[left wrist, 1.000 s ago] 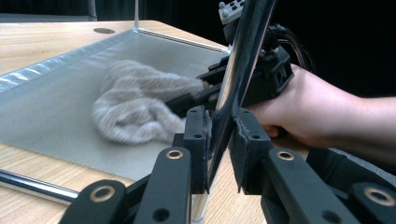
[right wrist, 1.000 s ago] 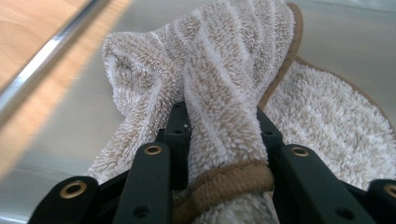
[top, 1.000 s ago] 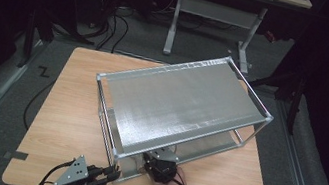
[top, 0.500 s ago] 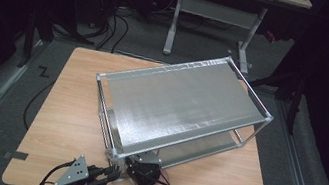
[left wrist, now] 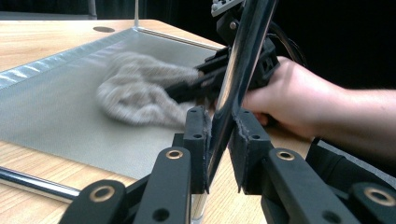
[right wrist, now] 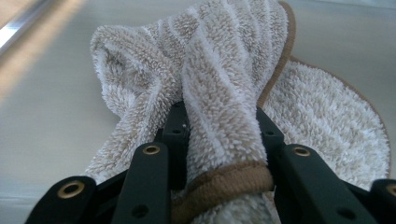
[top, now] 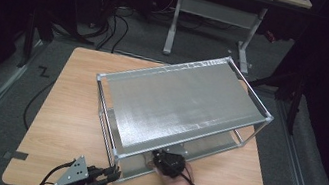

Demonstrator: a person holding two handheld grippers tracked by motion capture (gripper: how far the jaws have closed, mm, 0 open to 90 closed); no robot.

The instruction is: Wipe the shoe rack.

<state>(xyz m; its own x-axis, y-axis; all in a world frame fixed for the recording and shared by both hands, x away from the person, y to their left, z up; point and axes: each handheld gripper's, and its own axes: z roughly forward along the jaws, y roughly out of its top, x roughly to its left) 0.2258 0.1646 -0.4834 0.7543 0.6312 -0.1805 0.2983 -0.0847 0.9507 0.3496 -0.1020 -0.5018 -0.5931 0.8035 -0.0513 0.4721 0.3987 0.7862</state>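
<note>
A metal two-tier rack (top: pixel 185 106) stands slantwise on the wooden table (top: pixel 69 107). My left gripper (top: pixel 115 171) is at the rack's near corner, and its jaws (left wrist: pixel 219 126) are shut on the chrome corner post (left wrist: pixel 243 56). My right gripper (top: pixel 161 159) reaches under the top shelf from the front. It (right wrist: pixel 219 130) is shut on a bunched beige-and-white striped terry cloth (right wrist: pixel 224 93), which rests on the grey lower shelf (right wrist: pixel 56 93). In the left gripper view the cloth (left wrist: pixel 135 98) lies blurred on that shelf, with the right gripper (left wrist: pixel 201 86) and the hand (left wrist: pixel 289 98) behind the post.
The top shelf hides most of the lower one from above. Bare tabletop lies to the left of the rack and along its near edge. Dark floor with cables (top: pixel 112 28) and another table's legs (top: pixel 171 23) lie beyond the far edge.
The right gripper with the cloth slid left along the lower shelf's front, then back to the right and a little deeper under the top shelf. The left gripper stayed on the post.
</note>
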